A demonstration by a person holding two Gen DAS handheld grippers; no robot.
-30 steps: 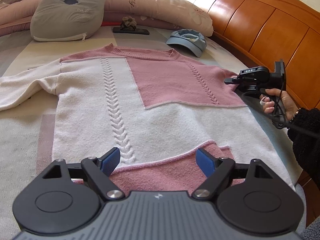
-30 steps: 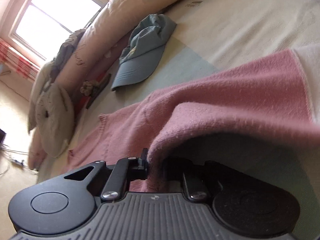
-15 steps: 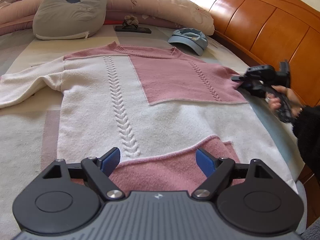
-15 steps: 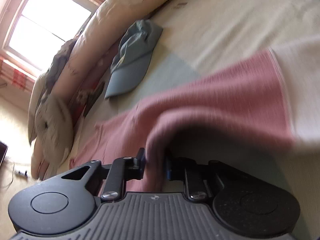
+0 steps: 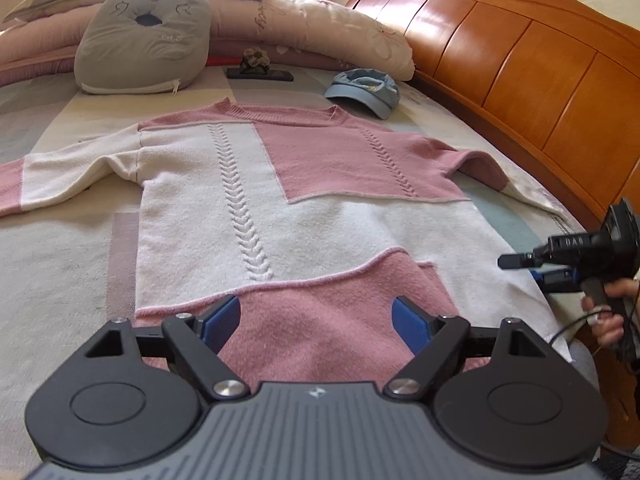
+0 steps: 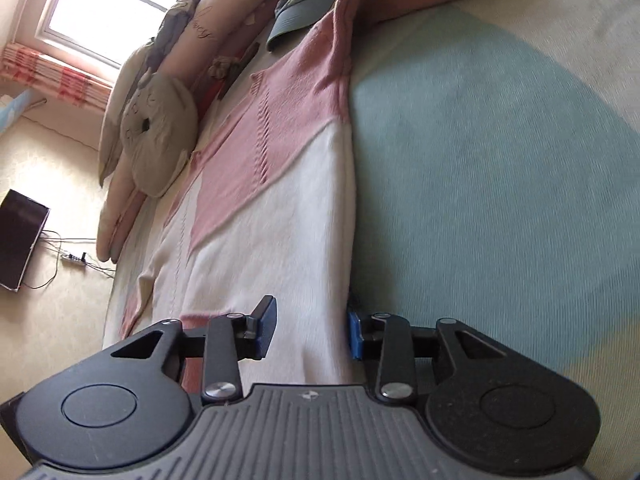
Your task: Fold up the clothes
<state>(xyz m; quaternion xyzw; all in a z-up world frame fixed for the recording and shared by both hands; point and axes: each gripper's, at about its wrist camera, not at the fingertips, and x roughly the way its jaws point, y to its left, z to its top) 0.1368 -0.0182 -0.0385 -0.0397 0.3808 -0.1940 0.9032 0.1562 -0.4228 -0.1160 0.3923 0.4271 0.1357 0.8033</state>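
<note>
Where a second ago pinched on the pink sleeve, right gripper now off it, low beside the hem. Sweater flat on bed, unfolded; left gripper wide, empty. Right view: jaws part open, straddling the side edge, gripping nothing.

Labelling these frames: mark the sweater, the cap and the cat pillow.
sweater [image 5: 320,232], left wrist view, white middle of the body.
cap [image 5: 366,90], left wrist view, blue crown.
cat pillow [image 5: 144,40], left wrist view, grey face.
</note>
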